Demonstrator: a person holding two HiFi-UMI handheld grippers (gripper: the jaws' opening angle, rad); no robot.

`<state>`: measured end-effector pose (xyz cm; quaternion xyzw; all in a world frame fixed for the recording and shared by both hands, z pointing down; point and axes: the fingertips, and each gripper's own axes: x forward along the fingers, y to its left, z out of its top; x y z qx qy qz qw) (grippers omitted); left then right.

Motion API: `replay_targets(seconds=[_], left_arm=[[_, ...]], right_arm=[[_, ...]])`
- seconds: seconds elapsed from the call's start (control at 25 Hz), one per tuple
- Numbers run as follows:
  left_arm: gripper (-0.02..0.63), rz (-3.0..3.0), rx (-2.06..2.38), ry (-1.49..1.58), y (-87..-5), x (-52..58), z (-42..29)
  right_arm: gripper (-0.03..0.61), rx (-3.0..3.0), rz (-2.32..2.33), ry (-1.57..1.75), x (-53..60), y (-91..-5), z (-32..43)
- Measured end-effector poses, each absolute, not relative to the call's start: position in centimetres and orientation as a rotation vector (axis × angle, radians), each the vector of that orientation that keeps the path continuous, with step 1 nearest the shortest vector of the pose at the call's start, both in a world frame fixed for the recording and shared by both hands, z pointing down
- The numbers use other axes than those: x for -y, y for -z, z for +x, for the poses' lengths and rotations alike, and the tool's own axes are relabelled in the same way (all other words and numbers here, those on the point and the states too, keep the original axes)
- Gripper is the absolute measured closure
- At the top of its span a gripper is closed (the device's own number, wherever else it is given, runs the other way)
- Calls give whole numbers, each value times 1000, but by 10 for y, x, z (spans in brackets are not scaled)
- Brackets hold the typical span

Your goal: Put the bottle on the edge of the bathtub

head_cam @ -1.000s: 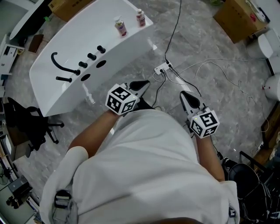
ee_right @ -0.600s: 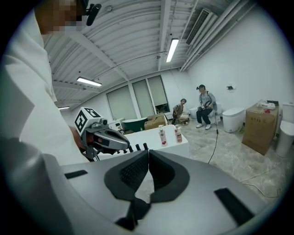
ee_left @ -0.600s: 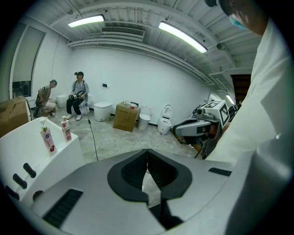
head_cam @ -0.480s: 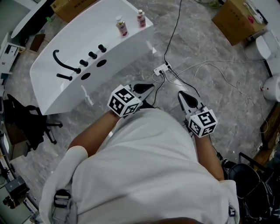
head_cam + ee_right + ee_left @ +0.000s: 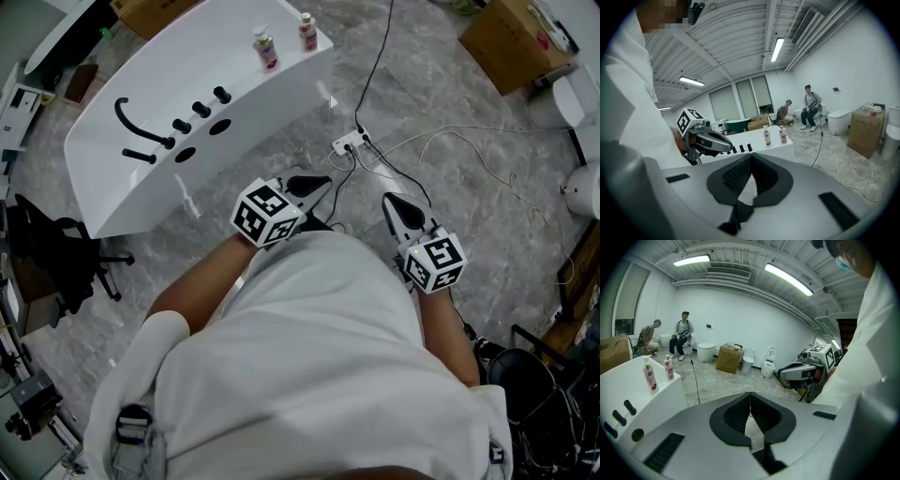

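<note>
Two small bottles with pink labels stand upright on the corner ledge of the white bathtub. The left gripper view shows the same bottles, and so does the right gripper view. My left gripper is held close to my body, well short of the tub, shut and empty. My right gripper hangs beside it over the floor, also shut with nothing in it. Each gripper shows in the other's view: the right gripper and the left gripper.
Black tap fittings sit on the tub's deck. A power strip and loose cables lie on the marble floor ahead. Cardboard boxes, toilets and a black chair stand around. Two people sit by the far wall.
Both grippers have drifted slightly forward over the floor, and the tub now sits a little higher in the head view. The jaws stayed shut and empty.
</note>
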<state>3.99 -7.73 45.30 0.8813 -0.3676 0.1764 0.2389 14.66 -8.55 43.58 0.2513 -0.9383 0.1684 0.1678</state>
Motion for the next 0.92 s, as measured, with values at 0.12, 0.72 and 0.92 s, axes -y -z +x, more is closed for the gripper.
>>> replay_targets(seconds=[0.12, 0.72, 0.92], left_arm=[[595, 2398, 1013, -487, -457, 75, 36], [595, 2392, 1020, -507, -459, 85, 30], [595, 2391, 1011, -512, -461, 88, 32]], right_arm=[[569, 2668, 704, -476, 86, -437, 143], [569, 2667, 695, -462, 99, -434, 139], [569, 2661, 701, -463, 102, -439, 143]])
